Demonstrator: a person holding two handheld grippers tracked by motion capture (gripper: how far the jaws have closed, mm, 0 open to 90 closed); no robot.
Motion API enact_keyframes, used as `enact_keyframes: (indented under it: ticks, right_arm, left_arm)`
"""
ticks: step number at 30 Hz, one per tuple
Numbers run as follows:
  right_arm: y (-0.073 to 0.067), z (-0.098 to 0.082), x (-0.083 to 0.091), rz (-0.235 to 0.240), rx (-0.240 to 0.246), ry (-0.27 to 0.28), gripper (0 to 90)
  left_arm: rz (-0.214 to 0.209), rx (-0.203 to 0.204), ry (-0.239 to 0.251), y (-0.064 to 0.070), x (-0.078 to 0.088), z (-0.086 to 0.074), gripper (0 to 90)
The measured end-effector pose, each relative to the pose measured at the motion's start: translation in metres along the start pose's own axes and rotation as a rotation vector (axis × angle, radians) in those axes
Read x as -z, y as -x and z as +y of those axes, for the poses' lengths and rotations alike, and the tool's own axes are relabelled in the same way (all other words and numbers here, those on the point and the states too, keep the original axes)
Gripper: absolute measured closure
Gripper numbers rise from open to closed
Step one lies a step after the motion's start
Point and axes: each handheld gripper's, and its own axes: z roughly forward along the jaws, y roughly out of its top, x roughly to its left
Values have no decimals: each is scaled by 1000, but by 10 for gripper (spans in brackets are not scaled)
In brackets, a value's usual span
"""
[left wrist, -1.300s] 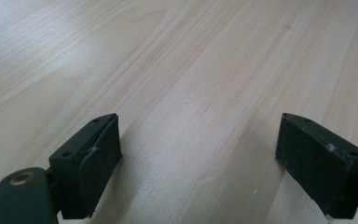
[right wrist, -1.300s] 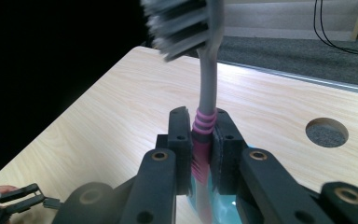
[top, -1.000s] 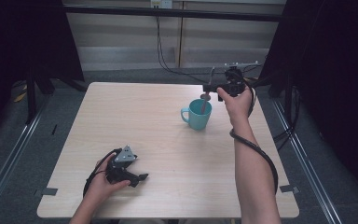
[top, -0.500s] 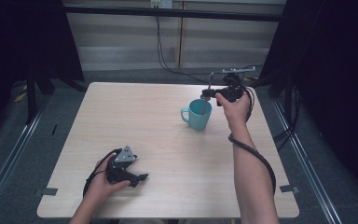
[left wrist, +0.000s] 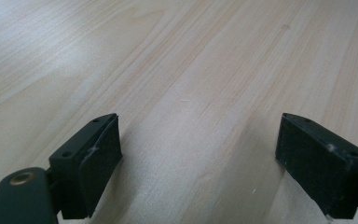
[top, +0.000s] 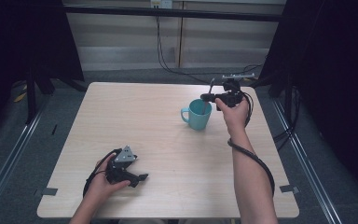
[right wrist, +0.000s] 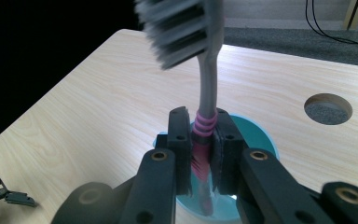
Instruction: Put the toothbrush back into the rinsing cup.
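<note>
A teal mug [top: 199, 114] stands on the right half of the wooden table [top: 135, 121]. Above its mouth my right gripper [top: 205, 98] is shut on a grey toothbrush [right wrist: 205, 88] with a pink grip; the bristle head points up and the handle end dips into the mug [right wrist: 256, 135]. In the high view the toothbrush [top: 210, 87] stands nearly upright over the cup. My left gripper [top: 137, 179] rests on the table near the front left, held by a hand, open with nothing between its pads [left wrist: 100, 149].
A round cable hole [right wrist: 328, 108] is cut into the table behind the mug. Cables trail from both grippers. Dark frame posts and rails flank the table, and the floor beyond is grey carpet.
My right gripper has come down and slightly nearer with the toothbrush, so the handle end now hangs inside the mug. The left gripper has stayed put.
</note>
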Motion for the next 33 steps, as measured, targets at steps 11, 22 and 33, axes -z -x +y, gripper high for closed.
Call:
enact_keyframes:
  ticks: [11, 22, 33]
  right_arm:
    - [5, -12, -1, -7, -12, -9, 800]
    - [5, -21, -5, -9, -5, -27, 797]
    - [6, -24, -4, -14, -1, -28, 793]
  left_arm:
    - [0, -2, 6, 0, 0, 0, 137]
    - [-1, -2, 7, 0, -1, 0, 135]
    - [0, -3, 7, 0, -1, 0, 135]
